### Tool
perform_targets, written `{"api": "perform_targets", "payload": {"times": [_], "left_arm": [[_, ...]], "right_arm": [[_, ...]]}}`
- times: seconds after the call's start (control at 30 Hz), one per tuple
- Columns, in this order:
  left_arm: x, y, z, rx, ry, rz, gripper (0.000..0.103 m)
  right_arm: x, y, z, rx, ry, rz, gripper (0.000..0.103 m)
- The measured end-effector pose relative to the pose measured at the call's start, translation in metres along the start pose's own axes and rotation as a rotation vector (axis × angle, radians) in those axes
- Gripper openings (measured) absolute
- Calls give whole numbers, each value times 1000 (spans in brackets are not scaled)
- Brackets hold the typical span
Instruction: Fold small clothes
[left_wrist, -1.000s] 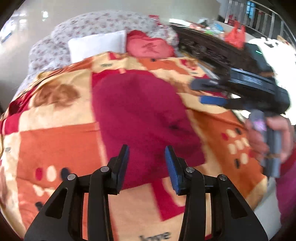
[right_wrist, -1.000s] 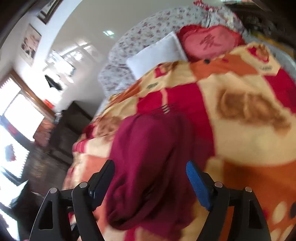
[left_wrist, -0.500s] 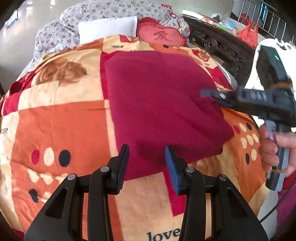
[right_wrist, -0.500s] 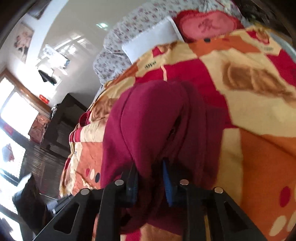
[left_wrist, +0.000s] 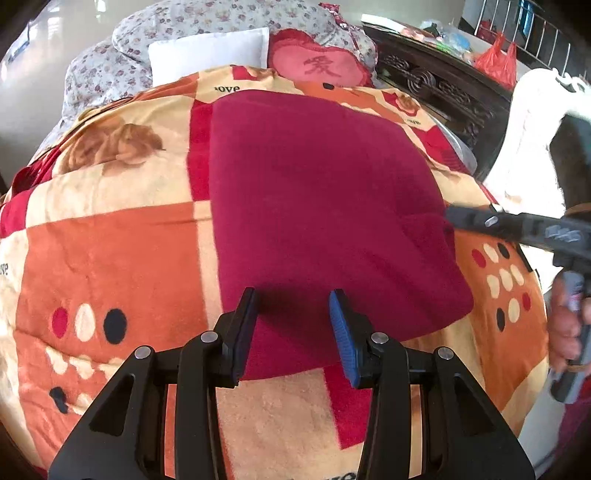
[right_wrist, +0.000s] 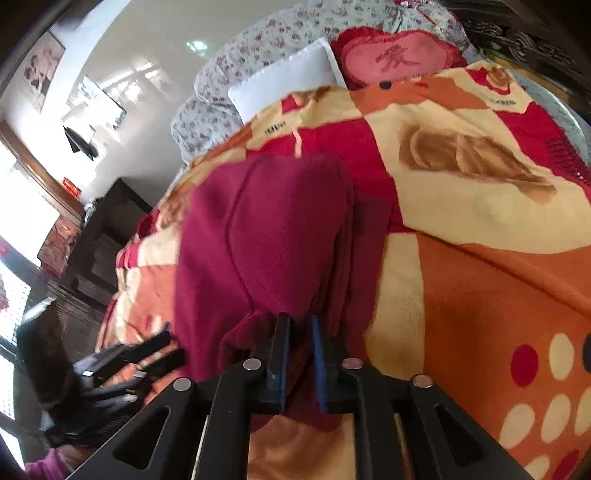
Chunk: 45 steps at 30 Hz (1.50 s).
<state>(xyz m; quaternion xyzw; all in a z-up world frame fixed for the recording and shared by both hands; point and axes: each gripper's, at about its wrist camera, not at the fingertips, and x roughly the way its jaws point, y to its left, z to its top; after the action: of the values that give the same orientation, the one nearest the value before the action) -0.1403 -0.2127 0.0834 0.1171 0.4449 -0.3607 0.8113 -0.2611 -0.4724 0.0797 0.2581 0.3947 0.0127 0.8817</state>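
A dark red garment (left_wrist: 317, 206) lies spread on an orange, red and cream blanket (left_wrist: 110, 251) on a bed. My left gripper (left_wrist: 293, 325) is open, its fingers straddling the garment's near edge without closing on it. My right gripper (right_wrist: 297, 354) is shut on a bunched edge of the same garment (right_wrist: 273, 236), at its right side. In the left wrist view the right gripper (left_wrist: 448, 214) shows at the garment's right edge, held by a hand. In the right wrist view the left gripper (right_wrist: 170, 347) shows at the lower left.
A white pillow (left_wrist: 210, 51), a red heart cushion (left_wrist: 317, 66) and a floral quilt (left_wrist: 110, 70) lie at the bed's head. A dark carved wooden bed frame (left_wrist: 443, 85) runs along the right. A dark cabinet (right_wrist: 103, 236) stands on the left.
My right gripper has closed on the garment's right edge and drawn it outward. The garment now lies flatter and wider. My left gripper stays open at the near edge.
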Motion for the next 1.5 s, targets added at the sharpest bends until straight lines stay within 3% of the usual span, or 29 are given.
{"api": "perform_targets", "payload": {"times": [0.13, 0.27, 0.43, 0.5, 0.6, 0.67, 0.77, 0.87, 0.9, 1.07, 1.1, 1.13, 1.2, 1.3, 1.4, 1.43, 1.5], "left_arm": [[4, 2, -2, -24, -1, -5, 39], [-2, 4, -2, -39, -4, -12, 39], [-5, 9, -3, -31, -4, -2, 39], [-2, 12, -4, -37, 3, 1, 39], [-1, 15, -5, -60, 3, -1, 39], [-5, 14, -3, -60, -13, -2, 39], [-12, 10, 2, -41, -47, 4, 39], [-11, 6, 10, -28, -63, 7, 39], [-9, 5, 12, -27, -63, 7, 39], [2, -4, 16, -11, -50, 5, 40], [4, -7, 16, -6, -50, 9, 40], [5, -9, 16, 2, -50, 15, 40], [6, -12, 17, 16, -52, 13, 40], [10, -15, 14, 20, -53, -10, 47], [15, -20, 12, 46, -44, -5, 48], [17, -21, 11, 52, -40, -2, 48], [16, -20, 11, 52, -46, -8, 48]], "right_arm": [[-11, 41, 2, -136, -24, 18, 12], [11, 54, 4, -182, 19, 11, 12], [28, 35, -16, -217, 82, -102, 12], [30, 19, -24, -182, 94, -109, 12], [33, 3, -30, -131, 113, -107, 25], [24, 2, -29, -106, 96, -66, 25], [5, 14, -20, -146, 22, -71, 25], [-4, 17, -1, -105, -65, -80, 40], [-2, 17, 6, -81, -81, -88, 51], [28, 4, 48, 22, -88, -82, 52], [38, 2, 55, 19, -72, -80, 48], [43, 1, 60, 10, -62, -87, 30], [47, 2, 68, -38, -67, -131, 12], [48, 7, 76, -134, -85, -224, 8], [66, -6, 75, -176, -84, -424, 0], [74, -25, 72, -117, -48, -419, 0], [72, -51, 63, 18, -23, -266, 0]]}}
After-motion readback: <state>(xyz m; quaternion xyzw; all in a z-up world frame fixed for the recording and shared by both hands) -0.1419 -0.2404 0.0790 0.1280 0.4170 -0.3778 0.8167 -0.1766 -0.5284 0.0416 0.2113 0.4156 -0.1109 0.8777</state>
